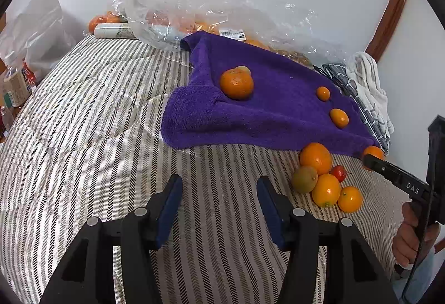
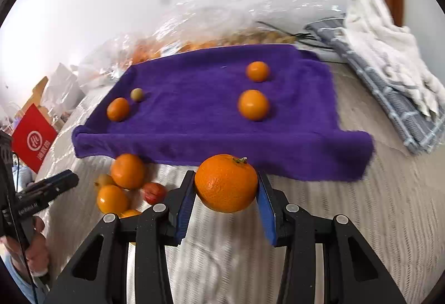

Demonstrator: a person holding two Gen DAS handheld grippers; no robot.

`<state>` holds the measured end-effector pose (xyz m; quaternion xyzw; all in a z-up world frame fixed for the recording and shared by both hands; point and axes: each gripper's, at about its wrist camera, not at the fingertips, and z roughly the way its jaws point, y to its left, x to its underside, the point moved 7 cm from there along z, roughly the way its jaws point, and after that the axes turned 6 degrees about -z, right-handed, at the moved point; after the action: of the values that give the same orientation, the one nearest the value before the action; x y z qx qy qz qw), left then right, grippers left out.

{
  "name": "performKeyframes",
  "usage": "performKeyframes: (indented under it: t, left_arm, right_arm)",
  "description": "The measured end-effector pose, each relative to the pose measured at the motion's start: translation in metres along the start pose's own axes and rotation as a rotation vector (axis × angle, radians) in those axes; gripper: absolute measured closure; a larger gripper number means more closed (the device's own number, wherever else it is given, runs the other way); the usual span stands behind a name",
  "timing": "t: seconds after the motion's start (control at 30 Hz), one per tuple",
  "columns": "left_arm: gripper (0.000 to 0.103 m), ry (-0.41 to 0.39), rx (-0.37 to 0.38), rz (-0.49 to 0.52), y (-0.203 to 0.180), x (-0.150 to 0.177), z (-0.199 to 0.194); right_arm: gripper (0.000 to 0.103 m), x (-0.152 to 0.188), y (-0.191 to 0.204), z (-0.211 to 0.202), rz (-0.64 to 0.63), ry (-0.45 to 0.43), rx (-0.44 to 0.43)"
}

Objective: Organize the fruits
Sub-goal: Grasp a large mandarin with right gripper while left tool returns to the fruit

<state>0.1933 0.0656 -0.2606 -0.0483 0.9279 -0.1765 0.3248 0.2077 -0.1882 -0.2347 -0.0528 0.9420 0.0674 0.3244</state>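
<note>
My right gripper (image 2: 226,176) is shut on a large orange (image 2: 225,184), its blue pads pressing both sides, just in front of the purple towel (image 2: 208,109). On the towel lie a mandarin (image 2: 118,108), a small greenish fruit (image 2: 137,94) and two small oranges (image 2: 257,71) (image 2: 253,104). A pile of loose fruit (image 1: 319,178) sits on the striped cover by the towel's near edge: oranges, a green fruit and a small red one. My left gripper (image 1: 219,180) hovers open over the bare cover, left of the pile, nothing between its pads.
Crumpled clear plastic bags (image 1: 194,14) holding more fruit line the wall behind the towel. Folded grey and white cloths (image 1: 367,87) lie to the right. Bottles (image 1: 15,87) and a red card (image 2: 33,137) stand at the left edge. A person's hand (image 1: 411,242) grips the right handle.
</note>
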Motion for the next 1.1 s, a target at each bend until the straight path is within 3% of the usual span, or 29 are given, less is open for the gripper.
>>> performKeyframes:
  t: [0.17,0.53,0.77,1.0,1.1]
  left_arm:
    - [0.048,0.002,-0.003,0.006,-0.001,0.000,0.001]
    - [0.047,-0.009,-0.058,0.019,-0.002,0.002,-0.001]
    - [0.047,0.022,0.010,0.131,-0.044,0.009,-0.001]
    - [0.051,0.078,-0.045,0.238,-0.068,0.015,0.018]
    - [0.052,0.084,-0.033,0.216,-0.069,0.015,0.022]
  right_arm:
    - [0.060,0.009,-0.017,-0.007,-0.009,-0.024,0.049]
    - [0.060,0.019,-0.007,-0.017,-0.069,-0.080,0.051]
    - [0.060,0.019,-0.005,-0.018,-0.061,-0.088,0.009]
    - [0.060,0.019,-0.010,-0.021,-0.027,-0.105,-0.008]
    - [0.060,0.019,-0.013,-0.022,-0.015,-0.110,-0.014]
